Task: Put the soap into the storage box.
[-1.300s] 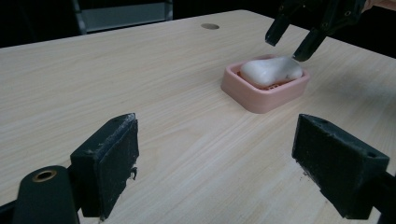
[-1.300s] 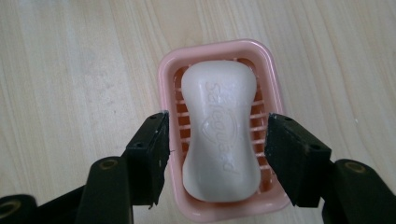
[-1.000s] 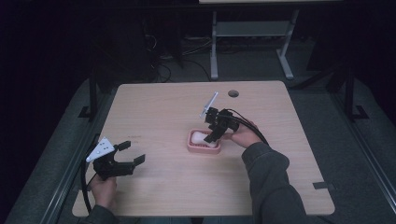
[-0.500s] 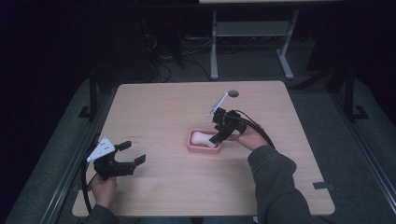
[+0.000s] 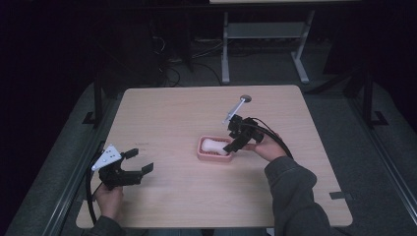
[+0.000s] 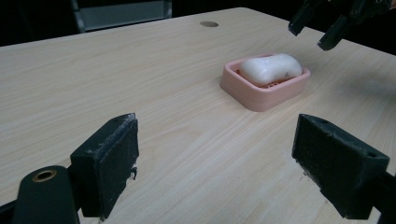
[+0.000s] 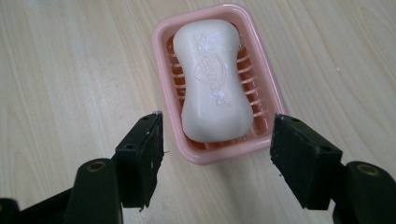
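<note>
High view: light wood-grain tabletop (image 5: pixel 172 118) with a pink plastic rectangular soap dish (image 5: pixel 215 149) near its middle, white waisted bar of soap (image 5: pixel 214 145) lying in it. Right gripper (image 5: pixel 235 139) held in the right hand (image 5: pixel 263 146), tilted down, hovering at the dish's right end, fingers spread, cable running back over the grey sleeve (image 5: pixel 290 191). Left gripper (image 5: pixel 139 162) sits low at the near-left part of the tabletop, well apart from the dish, held by the left hand (image 5: pixel 108 199), fingers spread, grey three-cornered plate on top. Small round hole (image 5: pixel 245 99) in the tabletop near the far edge. Left gripper view: both black fingers (image 6: pixel 109 163) wide apart just above bare tabletop; soap dish with soap ahead, between them in the frame but far off; right gripper's finger tips up top right above the dish, not touching it. Right gripper view: looking straight down, black fingers (image 7: pixel 142 156) spread on either side of the dish's near end, holding nothing; soap lies lengthwise in the slotted dish, embossed lettering on top, not readable.
</note>
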{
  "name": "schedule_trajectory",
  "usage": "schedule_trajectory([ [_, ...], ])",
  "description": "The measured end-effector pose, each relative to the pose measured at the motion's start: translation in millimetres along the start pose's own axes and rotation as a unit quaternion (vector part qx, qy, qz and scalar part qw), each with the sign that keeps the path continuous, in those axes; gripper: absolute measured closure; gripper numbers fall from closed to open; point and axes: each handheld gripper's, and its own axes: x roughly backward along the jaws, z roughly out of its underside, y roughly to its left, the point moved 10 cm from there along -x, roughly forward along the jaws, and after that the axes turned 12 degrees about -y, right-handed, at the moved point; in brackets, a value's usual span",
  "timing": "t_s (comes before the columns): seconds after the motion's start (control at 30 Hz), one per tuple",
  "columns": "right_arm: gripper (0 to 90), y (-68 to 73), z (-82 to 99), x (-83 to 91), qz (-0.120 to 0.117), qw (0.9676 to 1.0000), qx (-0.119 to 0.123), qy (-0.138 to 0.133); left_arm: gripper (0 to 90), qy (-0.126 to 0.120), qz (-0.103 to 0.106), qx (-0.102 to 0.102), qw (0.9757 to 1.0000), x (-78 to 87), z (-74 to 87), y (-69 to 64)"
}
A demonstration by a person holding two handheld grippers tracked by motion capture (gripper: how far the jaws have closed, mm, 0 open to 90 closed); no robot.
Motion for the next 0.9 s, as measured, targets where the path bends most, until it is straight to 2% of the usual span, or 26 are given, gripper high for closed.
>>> schedule_trajectory([
  [0.33,33.0,0.4,10.7,8.5,0.008,0.9999,-0.015,0.0,14.1,0.002,0.0,-0.002,1.0,-0.4,0.6,-0.1],
  [0.43,33.6,1.3,11.5,12.6,0.015,0.9998,-0.007,-0.01,14.0,0.002,0.0,-0.002,1.0,-0.4,0.7,-0.1],
  [0.5,33.8,2.1,13.4,15.5,0.015,0.9997,-0.012,-0.013,14.1,0.002,0.001,-0.001,1.0,-0.6,0.6,-0.7],
  [0.9,33.9,5.3,20.3,29.1,0.023,0.9994,-0.011,-0.022,14.1,0.004,-0.002,-0.002,1.0,-0.5,1.1,0.0],
])
